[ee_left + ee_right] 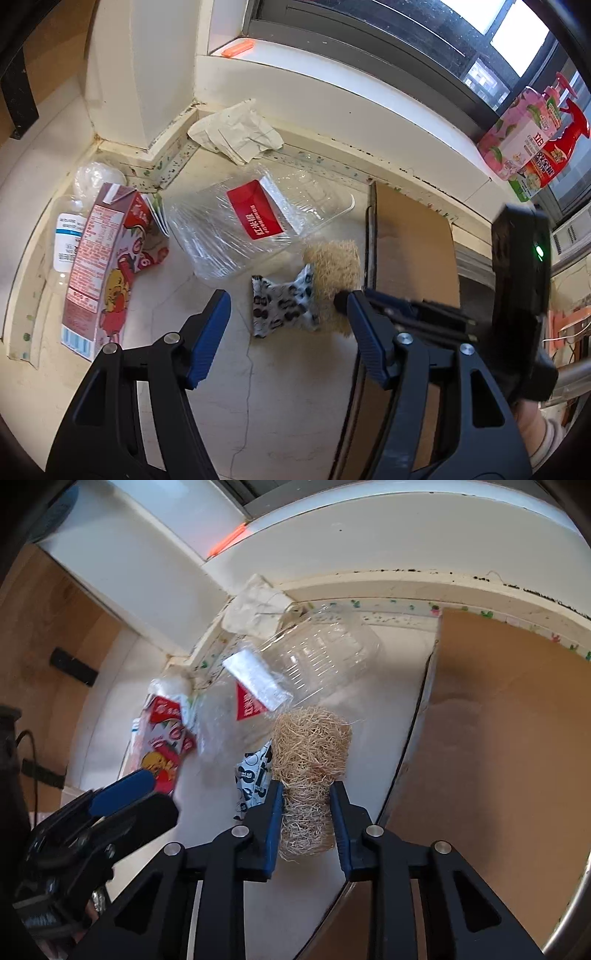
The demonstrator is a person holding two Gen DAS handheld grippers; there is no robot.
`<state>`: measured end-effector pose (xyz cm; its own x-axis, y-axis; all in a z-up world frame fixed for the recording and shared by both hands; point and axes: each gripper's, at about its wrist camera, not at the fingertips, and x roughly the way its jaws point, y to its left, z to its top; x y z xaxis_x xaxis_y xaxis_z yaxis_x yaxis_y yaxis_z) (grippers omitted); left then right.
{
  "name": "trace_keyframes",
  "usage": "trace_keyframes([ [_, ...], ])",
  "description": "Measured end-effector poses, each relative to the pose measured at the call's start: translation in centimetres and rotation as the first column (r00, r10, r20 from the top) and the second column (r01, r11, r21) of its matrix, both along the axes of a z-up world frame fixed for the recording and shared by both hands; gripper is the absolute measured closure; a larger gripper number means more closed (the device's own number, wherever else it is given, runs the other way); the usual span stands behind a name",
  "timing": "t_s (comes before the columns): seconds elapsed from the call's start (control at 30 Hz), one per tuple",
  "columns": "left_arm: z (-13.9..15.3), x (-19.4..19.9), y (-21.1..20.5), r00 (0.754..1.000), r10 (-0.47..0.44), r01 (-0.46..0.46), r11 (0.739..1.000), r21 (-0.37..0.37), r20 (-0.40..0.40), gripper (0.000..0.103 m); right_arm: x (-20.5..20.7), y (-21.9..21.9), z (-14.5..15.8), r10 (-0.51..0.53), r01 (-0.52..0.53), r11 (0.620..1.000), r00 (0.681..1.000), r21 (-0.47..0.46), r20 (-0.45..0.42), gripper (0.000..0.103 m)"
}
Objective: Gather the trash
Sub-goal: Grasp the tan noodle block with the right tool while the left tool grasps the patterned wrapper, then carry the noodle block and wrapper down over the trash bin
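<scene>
Trash lies on a pale counter [258, 387] in a corner. My right gripper [306, 805] is shut on a tan loofah scrubber [310, 760], which also shows in the left wrist view [334, 269]. My left gripper [286, 314] is open and empty, just in front of a black-and-white snack wrapper [282, 302], also seen in the right wrist view [253, 775]. Behind lie a clear plastic container with a red label [255, 214], a pink strawberry milk carton [107, 266], a plastic bottle [66, 236] and crumpled paper [236, 129].
A brown cardboard sheet [410, 243] lies to the right of the trash. A pink soap bottle and a red spray bottle [535, 129] stand on the window sill. An orange object [238, 48] lies on the sill's far end. Walls close the corner at the back and left.
</scene>
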<state>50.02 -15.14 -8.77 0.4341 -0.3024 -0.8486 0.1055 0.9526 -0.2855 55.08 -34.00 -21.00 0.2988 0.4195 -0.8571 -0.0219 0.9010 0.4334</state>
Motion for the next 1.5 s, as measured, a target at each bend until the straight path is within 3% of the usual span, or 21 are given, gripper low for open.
trace_keyframes([
  [0.33, -1.2, 1.4, -1.1, 0.999, 0.008, -0.010, 0.999, -0.042, -0.053, 0.042, -3.2, -3.9, 2.8, -0.117, 0.115, 0.992, 0.992, 0.054, 0.037, 0.080],
  [0.73, -4.9, 3.0, -3.9, 0.988, -0.043, 0.048, 0.999, 0.026, -0.146, 0.041, -5.7, -7.0, 4.0, -0.209, 0.205, 0.977, 0.976, 0.065, 0.063, 0.080],
  [1.1, -7.6, 3.8, -5.8, 0.987, -0.058, 0.078, 0.988, 0.131, -0.152, 0.040, -6.3, -7.2, 2.9, -0.218, 0.215, 0.974, 0.975, 0.065, 0.047, 0.080],
  [1.23, -7.5, 3.6, -5.9, 0.988, -0.064, 0.081, 0.989, 0.125, -0.137, 0.070, -6.5, -7.1, 2.7, -0.215, 0.212, 0.975, 0.976, 0.063, 0.044, 0.080],
  [1.5, -6.8, 1.8, -4.6, 0.991, -0.031, 0.043, 0.995, 0.095, -0.127, 0.074, -7.5, -6.3, 3.1, -0.208, 0.205, 0.977, 0.977, 0.060, 0.048, 0.080],
])
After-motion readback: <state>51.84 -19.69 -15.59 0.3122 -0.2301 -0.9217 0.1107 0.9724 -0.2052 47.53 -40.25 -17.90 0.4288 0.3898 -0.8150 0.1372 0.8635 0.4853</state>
